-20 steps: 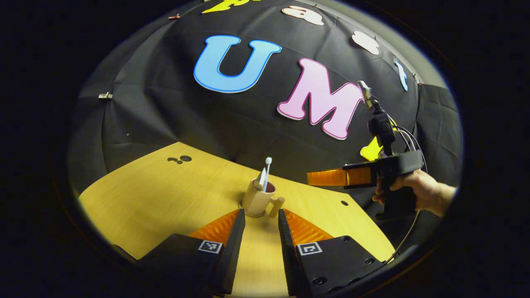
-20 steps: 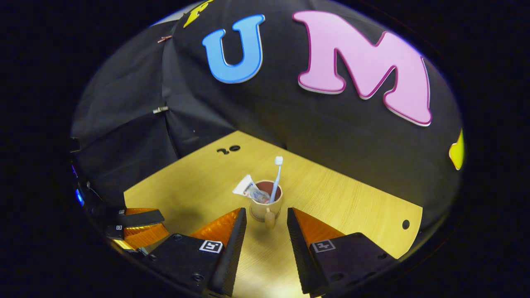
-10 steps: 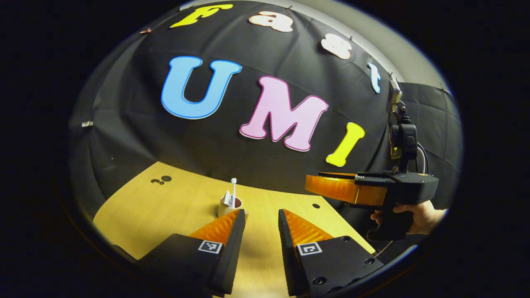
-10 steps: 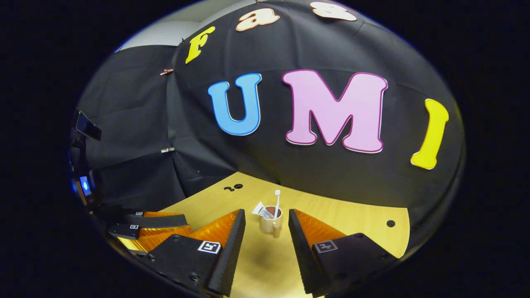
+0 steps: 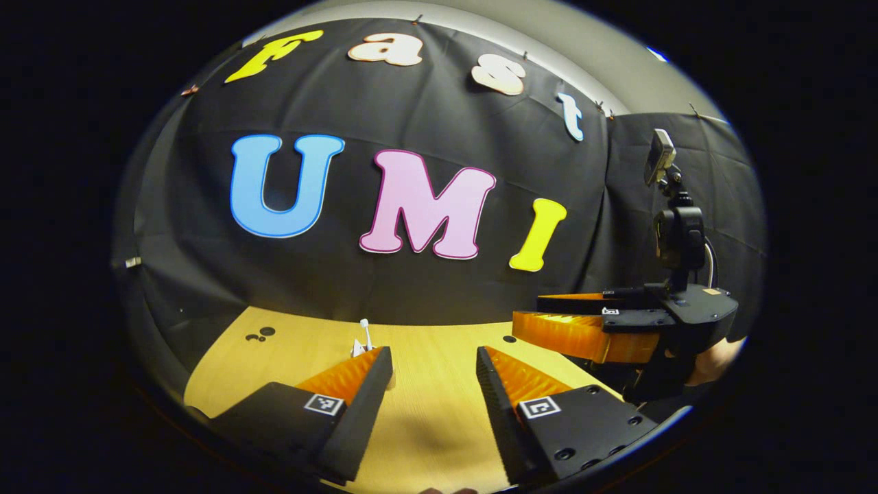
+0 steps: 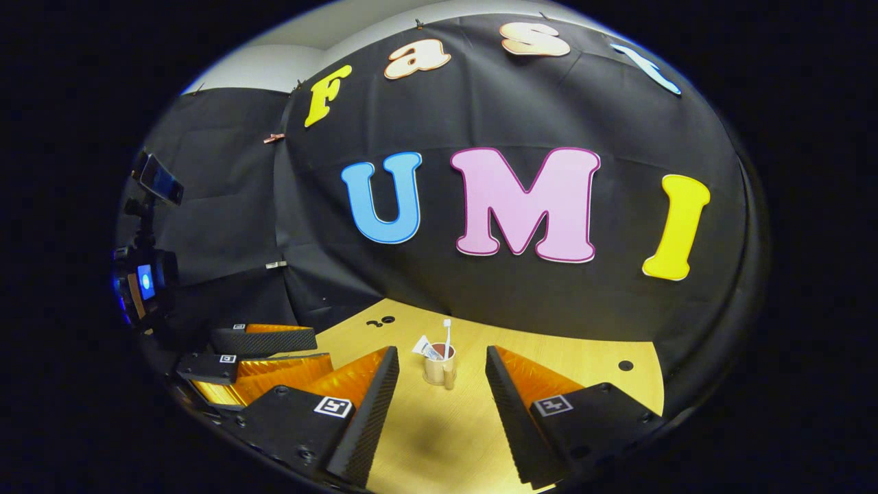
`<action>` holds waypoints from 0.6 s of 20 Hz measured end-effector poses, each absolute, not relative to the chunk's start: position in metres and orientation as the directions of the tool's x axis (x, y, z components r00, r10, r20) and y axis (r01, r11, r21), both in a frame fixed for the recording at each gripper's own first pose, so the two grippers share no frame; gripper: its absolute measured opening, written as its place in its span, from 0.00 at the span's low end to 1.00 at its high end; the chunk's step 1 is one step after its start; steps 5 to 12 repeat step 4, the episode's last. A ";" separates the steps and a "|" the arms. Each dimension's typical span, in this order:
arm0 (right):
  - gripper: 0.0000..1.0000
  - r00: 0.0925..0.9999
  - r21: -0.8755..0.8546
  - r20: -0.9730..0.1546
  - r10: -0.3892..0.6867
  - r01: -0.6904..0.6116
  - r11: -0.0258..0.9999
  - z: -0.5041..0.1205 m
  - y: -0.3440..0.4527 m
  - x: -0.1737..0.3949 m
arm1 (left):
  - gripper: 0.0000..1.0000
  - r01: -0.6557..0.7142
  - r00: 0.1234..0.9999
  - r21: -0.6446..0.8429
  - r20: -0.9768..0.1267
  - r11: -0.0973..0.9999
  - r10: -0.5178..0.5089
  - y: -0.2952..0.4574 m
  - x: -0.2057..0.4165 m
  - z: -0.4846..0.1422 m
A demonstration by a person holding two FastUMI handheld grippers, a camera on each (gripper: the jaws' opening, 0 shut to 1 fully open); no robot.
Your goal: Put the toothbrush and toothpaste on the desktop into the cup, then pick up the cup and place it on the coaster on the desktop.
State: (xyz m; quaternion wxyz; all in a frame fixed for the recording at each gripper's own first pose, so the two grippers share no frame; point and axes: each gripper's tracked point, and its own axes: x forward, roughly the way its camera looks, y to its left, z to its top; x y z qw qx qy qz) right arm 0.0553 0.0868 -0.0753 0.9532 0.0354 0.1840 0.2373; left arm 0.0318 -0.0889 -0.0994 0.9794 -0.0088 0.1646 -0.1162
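Low in the centre of the right gripper view, a tan handled cup (image 6: 437,369) stands on the wooden desktop (image 6: 549,360), holding a white toothbrush (image 6: 448,336) and a toothpaste tube (image 6: 425,348). The right gripper (image 6: 439,384) and left gripper (image 5: 432,374) both gape wide, empty, well apart from it. Loading looks finished; no coaster is discernible, so whether the cup stands on one cannot be told.

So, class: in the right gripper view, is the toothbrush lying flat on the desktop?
No, the toothbrush stands upright in the cup.
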 end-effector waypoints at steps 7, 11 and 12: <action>0.98 0.830 0.141 -0.314 0.461 -0.440 0.887 -0.068 0.077 0.054 | 0.91 0.238 0.928 -0.019 -0.291 0.971 -0.233 -0.093 0.038 -0.087; 0.98 0.830 0.141 -0.314 0.461 -0.440 0.887 -0.068 0.077 0.054 | 0.91 0.238 0.928 -0.019 -0.291 0.971 -0.233 -0.093 0.038 -0.087; 0.98 0.830 0.141 -0.314 0.461 -0.440 0.887 -0.068 0.077 0.054 | 0.91 0.238 0.928 -0.019 -0.291 0.971 -0.233 -0.093 0.038 -0.087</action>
